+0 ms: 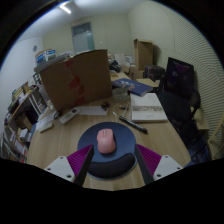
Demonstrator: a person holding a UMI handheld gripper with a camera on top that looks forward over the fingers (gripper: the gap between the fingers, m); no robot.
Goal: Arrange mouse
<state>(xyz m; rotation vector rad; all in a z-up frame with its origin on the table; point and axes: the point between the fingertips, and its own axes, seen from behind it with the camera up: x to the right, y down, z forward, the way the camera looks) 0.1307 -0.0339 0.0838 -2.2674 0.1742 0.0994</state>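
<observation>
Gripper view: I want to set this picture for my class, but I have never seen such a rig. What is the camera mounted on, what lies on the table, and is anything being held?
There is no robot here. A person carries a hand-held two-finger tool, and the camera rides on it, looking forward along the fingers. The two purple wedges at the bottom are the tool's finger pads, not things on the table.

Just ahead, between the open fingers, a small pink computer mouse rests on a round dark mouse mat on the light wooden table. Nothing is held: gaps show on both sides of the mouse.

Beyond lie an open white notebook, a black pen and a large brown cardboard box.
</observation>
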